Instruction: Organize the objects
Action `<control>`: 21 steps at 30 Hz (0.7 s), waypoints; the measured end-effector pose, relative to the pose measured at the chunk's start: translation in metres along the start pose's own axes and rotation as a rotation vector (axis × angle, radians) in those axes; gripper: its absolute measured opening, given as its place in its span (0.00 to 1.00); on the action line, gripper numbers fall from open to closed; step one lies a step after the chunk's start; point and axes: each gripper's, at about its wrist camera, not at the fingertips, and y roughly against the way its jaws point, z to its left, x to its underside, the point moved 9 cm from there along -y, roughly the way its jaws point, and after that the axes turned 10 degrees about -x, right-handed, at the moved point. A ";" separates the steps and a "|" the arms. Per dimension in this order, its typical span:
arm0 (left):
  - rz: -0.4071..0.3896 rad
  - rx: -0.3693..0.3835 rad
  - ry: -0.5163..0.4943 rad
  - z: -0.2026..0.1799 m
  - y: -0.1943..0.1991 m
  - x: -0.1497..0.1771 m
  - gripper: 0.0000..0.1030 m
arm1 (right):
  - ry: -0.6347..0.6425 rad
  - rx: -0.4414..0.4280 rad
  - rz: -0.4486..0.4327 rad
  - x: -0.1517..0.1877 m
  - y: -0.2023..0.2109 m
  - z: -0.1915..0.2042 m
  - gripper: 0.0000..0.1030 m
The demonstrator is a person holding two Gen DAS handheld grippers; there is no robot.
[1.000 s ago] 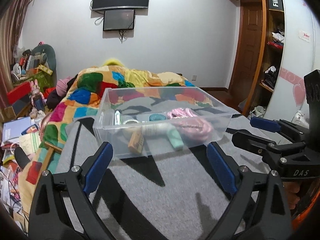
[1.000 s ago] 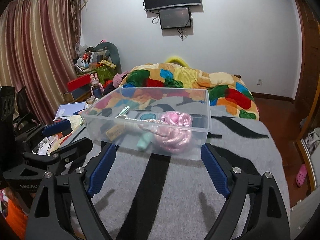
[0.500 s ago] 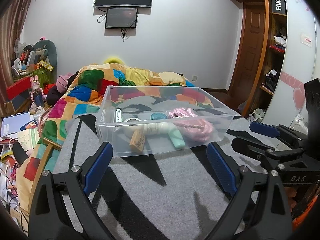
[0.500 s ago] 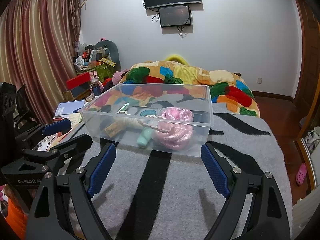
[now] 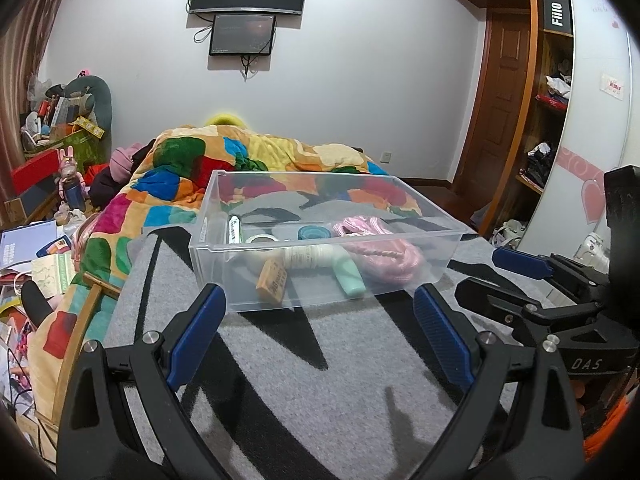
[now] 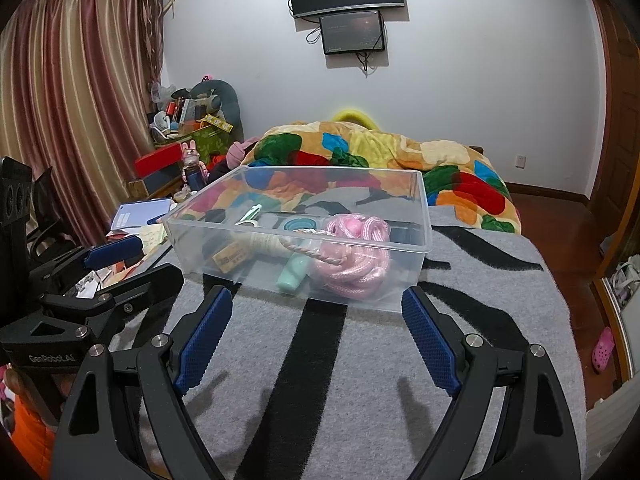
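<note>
A clear plastic bin [image 5: 320,296] [image 6: 420,236] stands on the grey and black striped blanket [image 5: 320,380] [image 6: 320,380]. Inside lie a pink coiled rope [image 5: 384,256] [image 6: 356,264], a mint green tube [image 5: 350,276] [image 6: 294,272], a tan eraser block [image 5: 274,280] [image 6: 232,258], a white twine spool [image 5: 306,256], a teal tape roll [image 5: 314,233] and a pen [image 5: 234,229]. My left gripper [image 5: 320,316] is open and empty just short of the bin's near wall. My right gripper [image 6: 316,316] is open and empty, also just before the bin. Each gripper shows in the other's view.
A colourful patchwork quilt [image 5: 224,168] lies heaped behind the bin. Cluttered books and boxes [image 5: 44,220] fill the floor at the left. A wooden wardrobe [image 5: 540,120] stands at the right. The bed's right edge [image 6: 560,320] drops to a wooden floor.
Both views have shifted slightly, with the bin sitting a bit lower and closer in frame. Both grippers stay open and empty.
</note>
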 end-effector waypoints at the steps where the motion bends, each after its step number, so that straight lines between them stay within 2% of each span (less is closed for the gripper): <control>1: 0.001 0.002 0.001 0.000 0.000 0.000 0.93 | 0.000 0.001 0.000 0.000 0.000 0.000 0.82; 21: 0.004 0.010 0.003 -0.001 0.001 0.001 0.94 | 0.001 -0.002 -0.003 0.000 -0.001 0.002 0.83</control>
